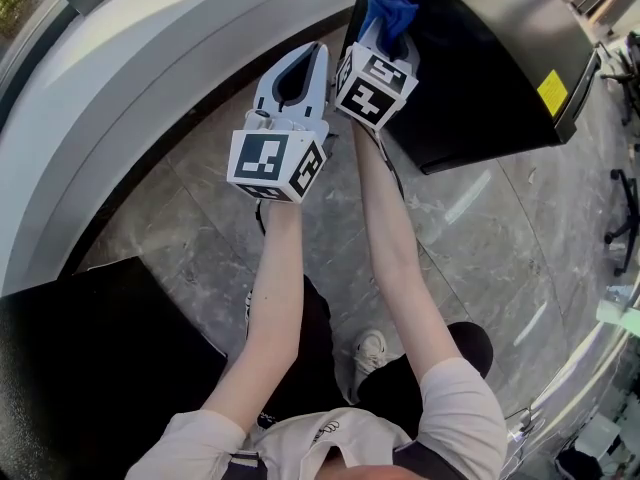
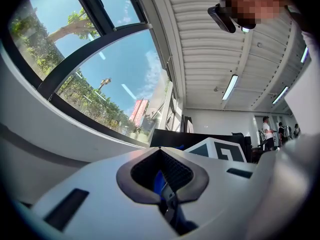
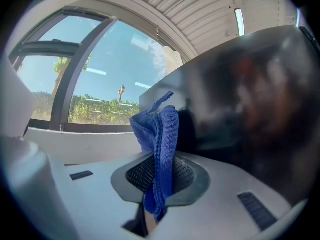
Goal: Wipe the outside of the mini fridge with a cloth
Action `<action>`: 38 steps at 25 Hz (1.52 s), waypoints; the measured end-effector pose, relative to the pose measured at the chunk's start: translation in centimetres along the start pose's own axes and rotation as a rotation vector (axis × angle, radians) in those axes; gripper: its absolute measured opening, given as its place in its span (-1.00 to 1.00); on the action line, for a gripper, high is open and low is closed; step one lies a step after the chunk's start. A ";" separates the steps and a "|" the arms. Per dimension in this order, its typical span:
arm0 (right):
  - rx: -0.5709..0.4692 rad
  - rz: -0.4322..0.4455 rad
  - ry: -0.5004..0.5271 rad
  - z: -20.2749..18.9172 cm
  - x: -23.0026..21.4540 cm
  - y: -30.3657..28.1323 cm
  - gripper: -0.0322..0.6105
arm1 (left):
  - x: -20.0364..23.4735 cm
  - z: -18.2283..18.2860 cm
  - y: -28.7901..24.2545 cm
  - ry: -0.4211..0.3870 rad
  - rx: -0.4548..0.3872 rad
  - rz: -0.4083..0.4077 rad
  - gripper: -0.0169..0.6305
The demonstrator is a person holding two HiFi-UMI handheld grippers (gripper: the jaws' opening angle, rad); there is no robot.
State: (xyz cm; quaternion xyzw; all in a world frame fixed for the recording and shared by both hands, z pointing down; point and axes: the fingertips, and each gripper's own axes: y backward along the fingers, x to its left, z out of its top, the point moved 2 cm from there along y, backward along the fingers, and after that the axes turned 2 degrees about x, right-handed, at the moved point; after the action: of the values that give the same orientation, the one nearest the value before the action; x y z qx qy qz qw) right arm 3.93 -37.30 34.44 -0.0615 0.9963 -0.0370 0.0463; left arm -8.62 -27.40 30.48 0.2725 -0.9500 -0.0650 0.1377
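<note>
The black mini fridge [image 1: 470,58] stands on the floor at the top right of the head view. My right gripper [image 1: 393,34] is shut on a blue cloth [image 1: 388,10], which sits at the fridge's upper left corner. In the right gripper view the cloth [image 3: 160,134] stands folded upright between the jaws, with the fridge's glossy black side [image 3: 250,99] just to its right. My left gripper [image 1: 313,56] hovers beside the right one, left of the fridge, shut on nothing. In the left gripper view, its jaws [image 2: 160,153] meet at the tips.
A curved white window ledge [image 1: 150,78] runs along the left, with windows behind it. A grey marble floor [image 1: 200,228] lies below. A black block [image 1: 90,368] stands at the lower left. Chair legs [image 1: 625,208] show at the right edge.
</note>
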 end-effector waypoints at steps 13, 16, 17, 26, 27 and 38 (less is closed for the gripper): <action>0.010 -0.090 -0.024 0.4 -6.1 6.2 -0.71 | -5.2 -1.6 -1.9 -0.042 0.047 -0.130 -0.93; -0.002 -0.113 -0.009 0.8 -7.5 7.7 -0.71 | -6.4 -1.5 -2.1 -0.021 0.042 -0.150 -0.93; -0.007 -0.120 -0.006 0.9 -8.0 8.2 -0.71 | -6.8 -1.5 -2.2 -0.011 0.041 -0.155 -0.93; -0.001 -0.160 0.002 1.8 -12.0 12.5 -0.71 | -11.4 -3.1 -2.6 0.009 0.101 -0.241 -0.93; 0.002 -0.164 0.004 1.8 -12.5 13.0 -0.71 | -12.0 -3.3 -2.6 0.011 0.110 -0.245 -0.93; 0.016 -0.233 0.044 2.0 -17.5 18.1 -0.71 | -17.1 -5.0 -2.8 -0.016 0.163 -0.296 -0.93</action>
State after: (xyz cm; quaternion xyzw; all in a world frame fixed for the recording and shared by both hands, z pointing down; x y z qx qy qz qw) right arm 19.28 -17.32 32.51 -0.1755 0.9829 -0.0515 0.0202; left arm 8.13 -20.86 30.80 0.4191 -0.9028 -0.0093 0.0962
